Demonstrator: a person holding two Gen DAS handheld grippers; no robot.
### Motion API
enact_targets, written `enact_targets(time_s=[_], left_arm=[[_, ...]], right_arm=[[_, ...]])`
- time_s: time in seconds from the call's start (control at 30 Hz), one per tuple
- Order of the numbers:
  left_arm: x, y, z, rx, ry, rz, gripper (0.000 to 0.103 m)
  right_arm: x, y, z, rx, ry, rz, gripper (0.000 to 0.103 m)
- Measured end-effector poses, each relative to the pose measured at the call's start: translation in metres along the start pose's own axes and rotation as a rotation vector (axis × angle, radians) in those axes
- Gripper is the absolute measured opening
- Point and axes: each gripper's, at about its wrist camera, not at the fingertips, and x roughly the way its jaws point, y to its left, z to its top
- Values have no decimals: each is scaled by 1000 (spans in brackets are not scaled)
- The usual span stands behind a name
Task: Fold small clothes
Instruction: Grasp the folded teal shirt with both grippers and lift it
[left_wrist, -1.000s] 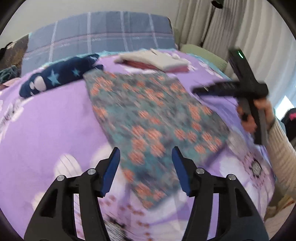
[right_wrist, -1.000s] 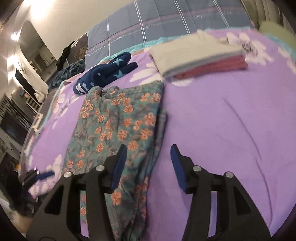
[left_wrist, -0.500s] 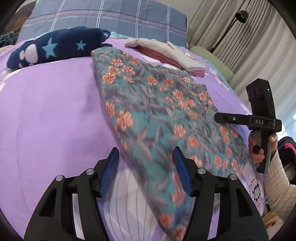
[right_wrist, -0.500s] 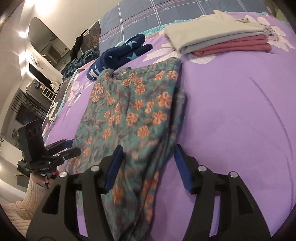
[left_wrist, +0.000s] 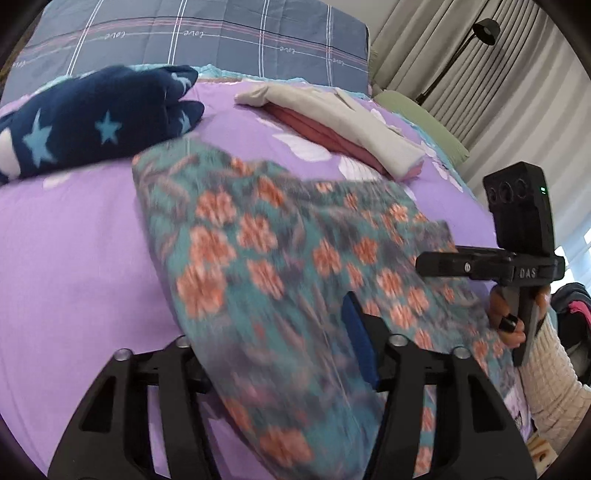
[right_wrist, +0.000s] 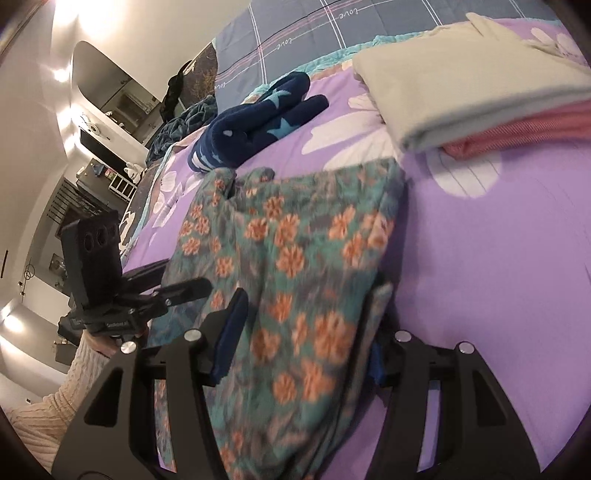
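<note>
Both tools low, astride floral garment (left_wrist: 280, 280)

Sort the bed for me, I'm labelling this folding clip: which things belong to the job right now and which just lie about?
In the job:
floral garment
left gripper, jaws wide around the cloth
right gripper, likewise

Lying about:
navy star garment
folded stack, beige over pink
plaid pillow
floor lamp

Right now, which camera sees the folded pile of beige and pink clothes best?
The right wrist view: the folded pile fills the upper right corner close up, so the beige top layer and pink layers beneath show clearly, though the frame edge crops it. The left wrist view shows the whole pile, smaller and farther back, beyond the floral garment.
</note>
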Motion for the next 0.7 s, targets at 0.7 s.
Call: enact_targets(time_s=[0.7], left_arm=[[-162,-184,-4,486,-375,137,10]], right_arm=[[-183,129,-68,-279,-511,-222,15]])
